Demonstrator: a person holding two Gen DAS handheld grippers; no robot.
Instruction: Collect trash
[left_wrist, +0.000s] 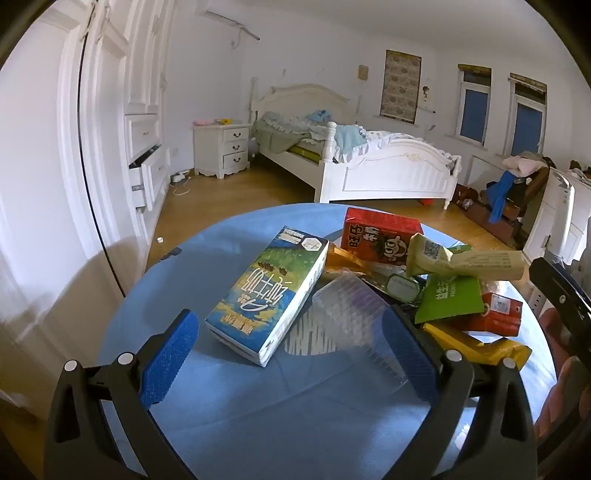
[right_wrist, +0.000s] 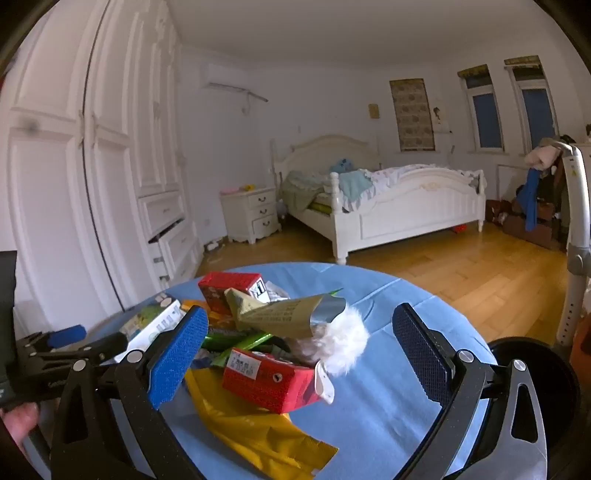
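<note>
Nothing looks collected yet: the whole heap of trash sits on the round blue worktop (left_wrist: 236, 417), and both tools are empty. The left hand-held gripper (left_wrist: 288, 360) stands fully open with nothing between its pads, aimed at the blue-and-green milk carton (left_wrist: 267, 291) and the clear ribbed plastic tray (left_wrist: 347, 314) just beside it. The right hand-held gripper (right_wrist: 299, 354) is likewise spread wide and holds nothing, framing a red drink carton (right_wrist: 271, 380) near the worktop's near edge. That red carton lies on its side, long axis running roughly across the view, its straw end toward the right. The milk carton lies flat, long axis diagonal, its top toward the far edge. Behind them sit a second red carton (left_wrist: 376, 236), a crumpled beige wrapper (right_wrist: 280, 314), a green packet (left_wrist: 448, 301), a yellow wrapper (right_wrist: 255, 432) and a white fluffy tuft (right_wrist: 345, 345), partly overlapping. A dark round bin (right_wrist: 535, 369), probably the destination, shows beyond the worktop's right edge. Every piece remains to be picked up.
</note>
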